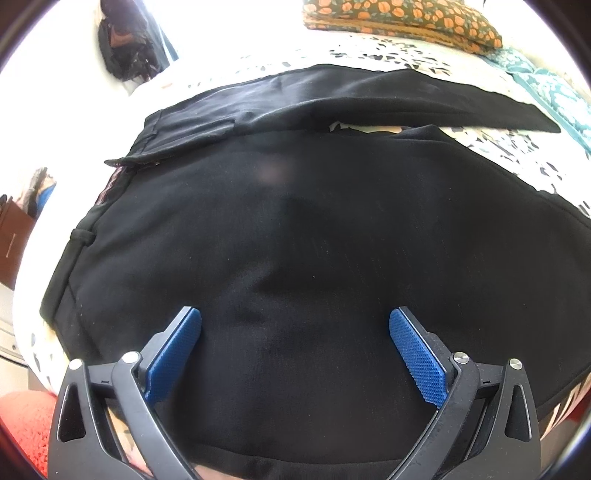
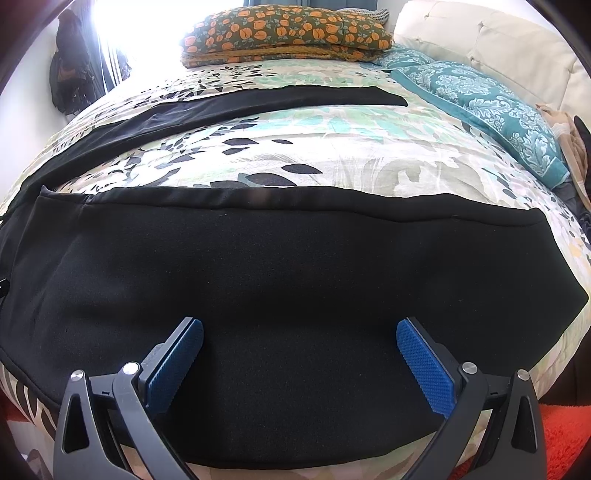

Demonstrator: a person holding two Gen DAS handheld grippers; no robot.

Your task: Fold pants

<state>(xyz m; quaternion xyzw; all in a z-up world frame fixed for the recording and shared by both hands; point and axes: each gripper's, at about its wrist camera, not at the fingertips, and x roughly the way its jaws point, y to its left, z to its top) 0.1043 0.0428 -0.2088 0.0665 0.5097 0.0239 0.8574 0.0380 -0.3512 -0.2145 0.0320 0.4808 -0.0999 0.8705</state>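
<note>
The black pants [image 1: 295, 229] lie spread across the bed's leaf-print bedspread [image 2: 332, 155], waistband toward the window side, one leg [image 2: 258, 101] stretched out flat toward the orange-flowered pillow [image 2: 288, 33], the nearer leg [image 2: 288, 266] lying along the bed's front edge. Both tools hover over that nearer leg. The left gripper [image 1: 295, 343] has its blue fingers [image 1: 413, 354] spread wide with nothing between them; the right gripper [image 2: 299, 350] is just as wide and empty.

The risk I see is the grab itself. The cloth here is smooth and flat, so the fingers may close on the top layer only, or catch the bedspread along with it. If the two grippers lift unevenly, the near leg would probably land skewed on the far one. Being close to the bed's edge, the cloth could also slide off.
</note>
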